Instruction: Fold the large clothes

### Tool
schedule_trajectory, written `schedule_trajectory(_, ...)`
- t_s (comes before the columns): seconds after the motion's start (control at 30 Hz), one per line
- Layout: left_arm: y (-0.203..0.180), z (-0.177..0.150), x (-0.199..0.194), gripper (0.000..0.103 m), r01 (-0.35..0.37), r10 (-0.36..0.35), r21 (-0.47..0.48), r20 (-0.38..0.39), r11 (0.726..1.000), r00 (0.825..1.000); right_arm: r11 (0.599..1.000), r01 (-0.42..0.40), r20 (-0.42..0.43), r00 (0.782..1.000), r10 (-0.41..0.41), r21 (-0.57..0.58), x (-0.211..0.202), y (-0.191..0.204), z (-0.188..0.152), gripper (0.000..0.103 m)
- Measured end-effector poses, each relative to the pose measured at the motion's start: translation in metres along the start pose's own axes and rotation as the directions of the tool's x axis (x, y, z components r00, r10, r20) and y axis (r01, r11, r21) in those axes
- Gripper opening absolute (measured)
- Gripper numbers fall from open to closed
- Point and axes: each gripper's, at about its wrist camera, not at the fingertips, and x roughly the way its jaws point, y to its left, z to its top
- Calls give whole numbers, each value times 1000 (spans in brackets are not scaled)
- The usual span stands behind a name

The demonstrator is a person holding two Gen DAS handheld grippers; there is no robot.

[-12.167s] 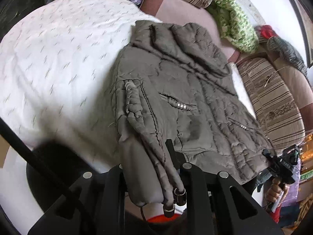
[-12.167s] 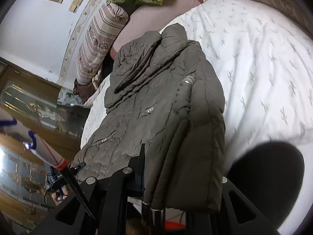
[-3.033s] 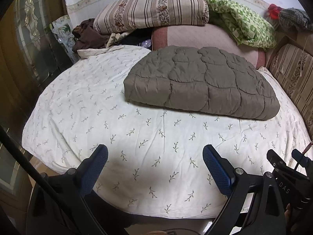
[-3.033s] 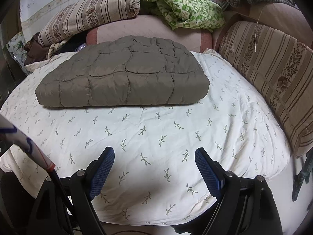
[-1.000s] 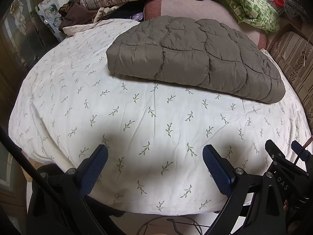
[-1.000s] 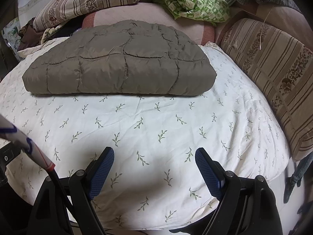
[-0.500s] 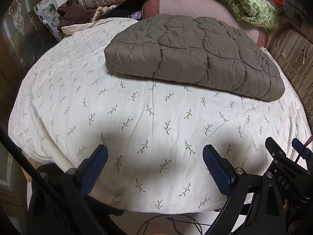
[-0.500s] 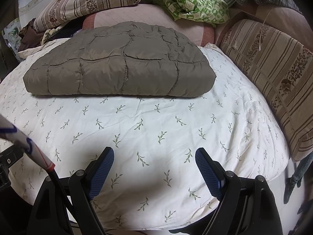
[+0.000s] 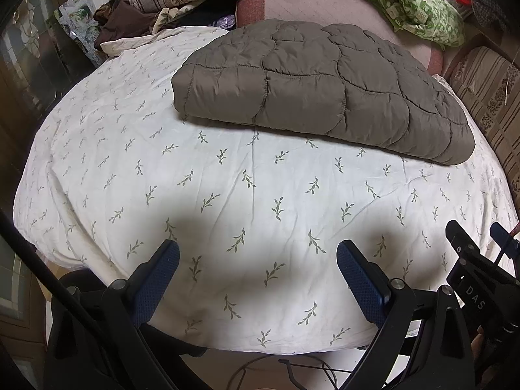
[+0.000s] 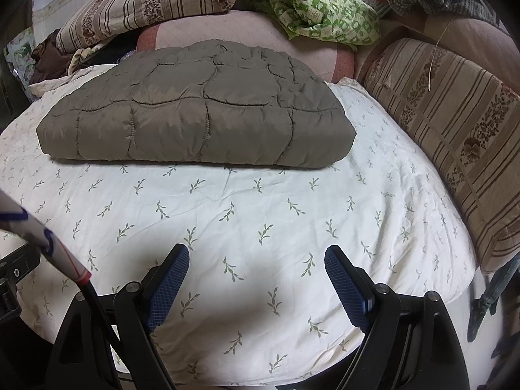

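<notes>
jacket (image 9: 312,91) sitting folded flat toward the back of the bed (image 9: 227,201), near the pillows | left tongs (image 9: 258,271) hanging wide open, holding nothing | right tongs (image 10: 256,274) gaping too, both well short of it

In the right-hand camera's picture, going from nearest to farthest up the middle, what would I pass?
Open right gripper → white leaf-print bedsheet → folded grey-brown quilted jacket → pink padded cushion → green patterned blanket.
</notes>
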Motion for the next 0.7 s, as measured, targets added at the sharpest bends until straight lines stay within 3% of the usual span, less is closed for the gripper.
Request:
schedule_trajectory(0.43, -1, -1, 3, 97, -1, 1, 2, -9, 1000, 1000, 1000, 10, 2, 1000, -10, -21, 3, 2, -1, 89)
schedule_trajectory(0.7, 1, -1, 4, 97, -4, 4, -5, -11, 1000, 1000, 998, 43, 27, 999, -42, -45, 6, 3, 16, 90)
